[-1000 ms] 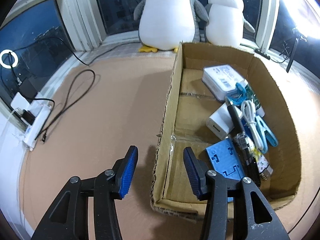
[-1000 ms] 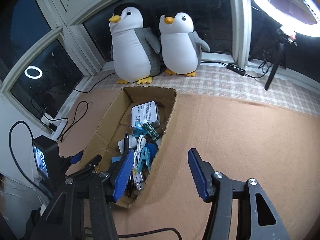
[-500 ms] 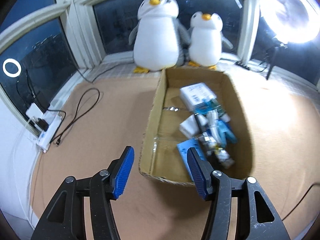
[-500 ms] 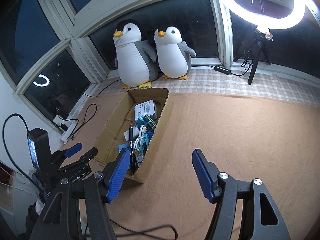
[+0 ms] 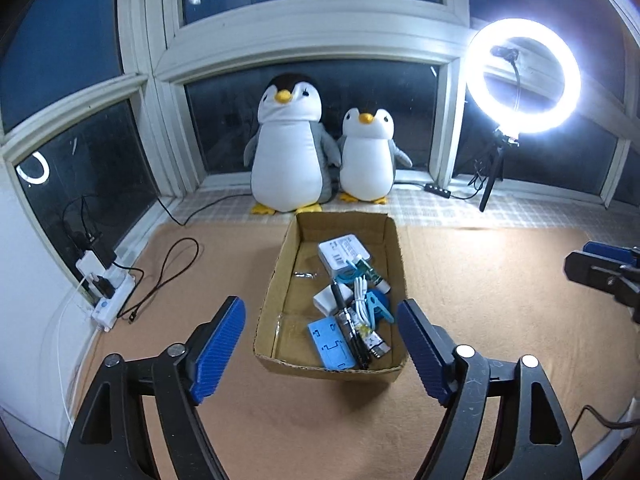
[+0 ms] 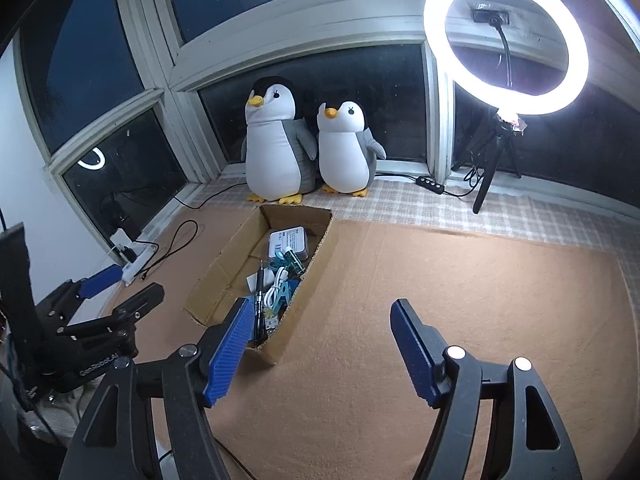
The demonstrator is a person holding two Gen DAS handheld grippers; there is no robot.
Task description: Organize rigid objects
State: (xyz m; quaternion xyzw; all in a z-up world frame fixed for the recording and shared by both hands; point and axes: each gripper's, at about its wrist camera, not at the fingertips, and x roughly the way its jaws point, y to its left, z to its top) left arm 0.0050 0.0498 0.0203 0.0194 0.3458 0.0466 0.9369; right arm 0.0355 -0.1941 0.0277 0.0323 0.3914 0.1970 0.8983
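- Both tongs, left [image 5: 320,354] and right [image 6: 322,354], are wide apart and hold nothing.
- All items seem gathered inside the cardboard box [image 5: 276,276]; probably finished, nothing remains to pick.

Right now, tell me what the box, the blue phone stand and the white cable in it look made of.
Box: corrugated cardboard, matte brown, with raw, frayed cut edges and fold creases.
Blue phone stand: likely hard plastic, flat and uniformly coloured, with crisp cut-out slots.
White cable: seemingly rubbery plastic sheathing, smooth with a slight sheen, bent into loose coils.
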